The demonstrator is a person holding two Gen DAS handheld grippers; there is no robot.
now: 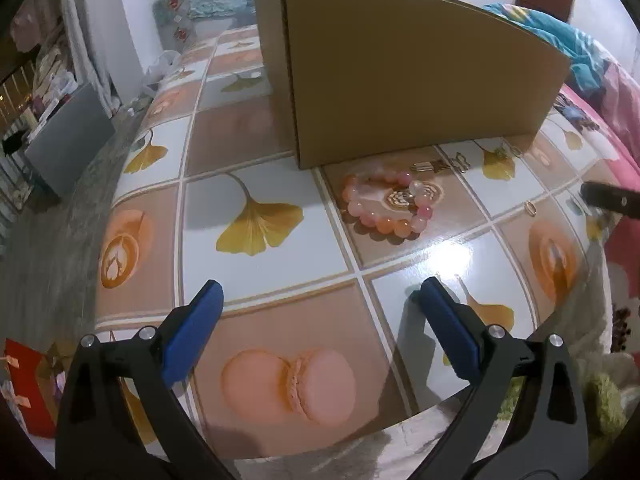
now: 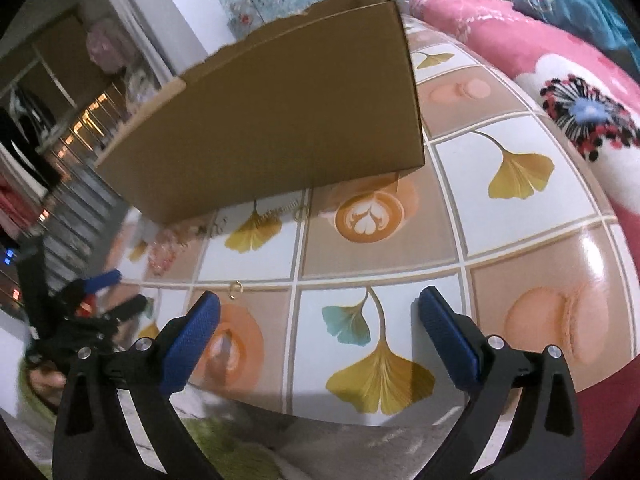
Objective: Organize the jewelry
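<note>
Both grippers are held spread wide over the table [image 1: 256, 168], with nothing between the blue pads. Left gripper [image 1: 320, 292] is aimed at a bare patch of the patterned top; the bracelet [image 1: 387, 203] of pink beads is seen beyond it, just in front of the box [image 1: 420, 80]. Small gold pieces [image 1: 440, 166] lie between bracelet and box. Right gripper [image 2: 320, 300] is pointed at a leaf tile, and a gold ring [image 2: 235, 290] lies on the table just beyond its left pad [image 2: 192, 344].
</note>
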